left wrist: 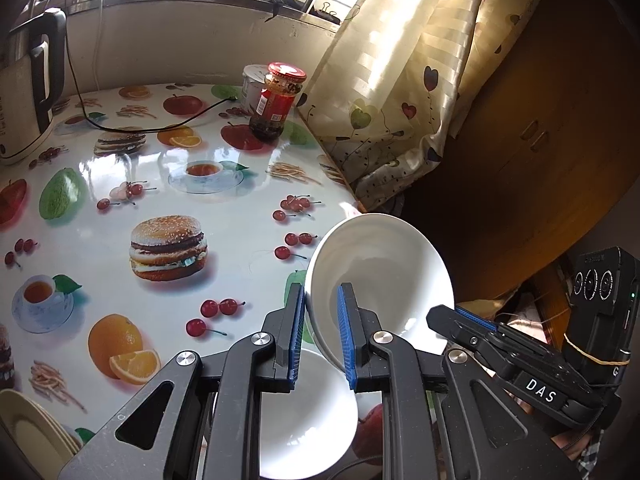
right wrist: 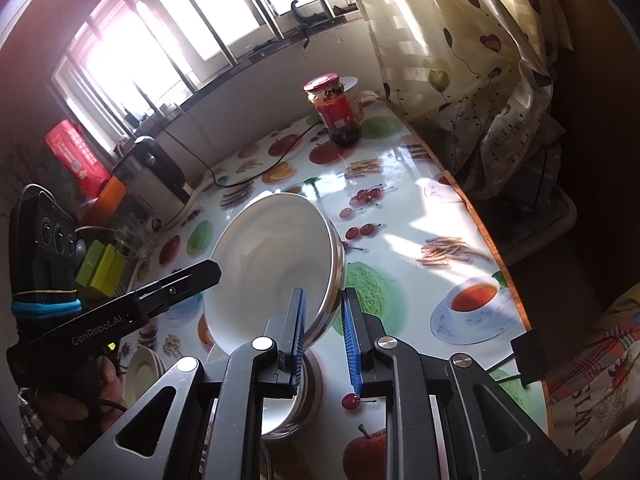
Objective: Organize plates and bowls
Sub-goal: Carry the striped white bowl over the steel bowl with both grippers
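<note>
A white bowl (left wrist: 384, 276) is held tilted above the fruit-print table, its rim between the blue pads of my left gripper (left wrist: 322, 336). In the right wrist view the same bowl (right wrist: 268, 264) has a steel outer wall, and my right gripper (right wrist: 322, 340) has its rim between its pads too. Both grippers are shut on it from opposite sides. A second white bowl (left wrist: 308, 412) sits on the table below it; it also shows in the right wrist view (right wrist: 280, 408). Cream plates (left wrist: 28, 428) are stacked at the lower left.
A red-lidded jar (left wrist: 276, 100) and a white tub (left wrist: 252, 84) stand at the table's far edge. A kettle (left wrist: 28, 80) with a black cord (left wrist: 160, 124) is at the far left. A curtain (left wrist: 400, 80) hangs past the table's right edge.
</note>
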Motion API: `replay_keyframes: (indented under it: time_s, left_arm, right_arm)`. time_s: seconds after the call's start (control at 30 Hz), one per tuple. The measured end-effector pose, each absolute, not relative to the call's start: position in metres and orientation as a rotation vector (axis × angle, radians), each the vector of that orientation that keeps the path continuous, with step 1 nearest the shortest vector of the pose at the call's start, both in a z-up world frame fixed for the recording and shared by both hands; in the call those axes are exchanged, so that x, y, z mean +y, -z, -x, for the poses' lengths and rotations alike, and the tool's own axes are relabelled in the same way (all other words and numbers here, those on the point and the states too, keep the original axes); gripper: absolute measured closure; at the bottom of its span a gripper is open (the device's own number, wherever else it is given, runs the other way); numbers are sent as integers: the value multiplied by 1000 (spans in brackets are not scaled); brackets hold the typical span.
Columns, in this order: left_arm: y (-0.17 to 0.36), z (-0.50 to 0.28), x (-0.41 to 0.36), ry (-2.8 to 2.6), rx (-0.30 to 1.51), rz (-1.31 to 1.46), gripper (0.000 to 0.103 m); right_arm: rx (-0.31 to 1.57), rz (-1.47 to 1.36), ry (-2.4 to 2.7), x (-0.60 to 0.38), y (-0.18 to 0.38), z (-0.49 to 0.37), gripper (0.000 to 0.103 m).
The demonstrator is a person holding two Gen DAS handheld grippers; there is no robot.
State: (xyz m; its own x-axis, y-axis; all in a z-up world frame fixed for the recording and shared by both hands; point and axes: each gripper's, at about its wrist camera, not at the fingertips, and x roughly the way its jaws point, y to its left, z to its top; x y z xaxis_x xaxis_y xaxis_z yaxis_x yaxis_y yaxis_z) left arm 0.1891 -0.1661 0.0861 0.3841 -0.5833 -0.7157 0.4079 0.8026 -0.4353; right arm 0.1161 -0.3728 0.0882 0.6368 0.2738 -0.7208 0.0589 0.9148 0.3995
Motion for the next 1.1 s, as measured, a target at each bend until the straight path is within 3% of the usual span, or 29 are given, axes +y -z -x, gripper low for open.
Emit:
replay_keyframes:
  time_s: [1.1]
  left_arm:
    - [-66,-156,-108,577,1017,262,86]
  right_arm:
    - [915,-414,-200,-322,-70,-88,84]
